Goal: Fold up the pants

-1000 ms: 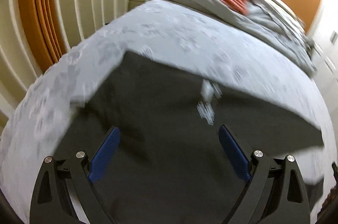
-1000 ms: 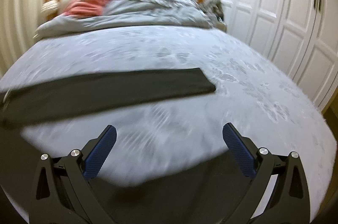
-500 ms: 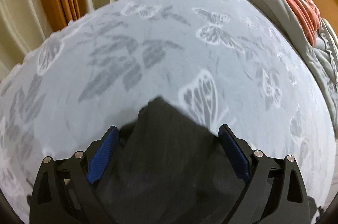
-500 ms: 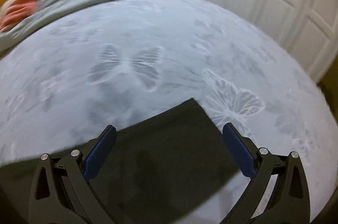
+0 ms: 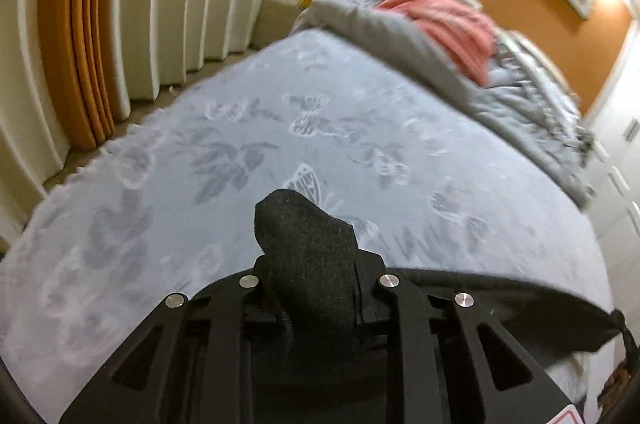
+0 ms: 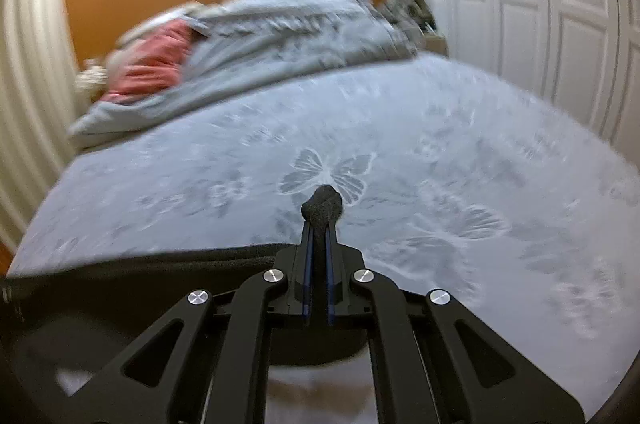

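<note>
Each hand-held gripper, left (image 5: 308, 264) and right (image 6: 319, 248), is clamped on the pants (image 5: 304, 224), lifted above the bed (image 5: 240, 152). Next, probably, both carry the held edge across to fold it.

Place: a home bedroom
Showing it: bed (image 5: 360, 144), rumpled duvet (image 6: 288, 36) and wardrobe doors (image 6: 540, 4) filling the room

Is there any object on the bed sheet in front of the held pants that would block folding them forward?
Nothing visible blocks it. The left gripper and right gripper are each shut on the dark grey knit pants. The pale blue butterfly-print sheet ahead lies bare up to the bunched grey duvet far off.
</note>
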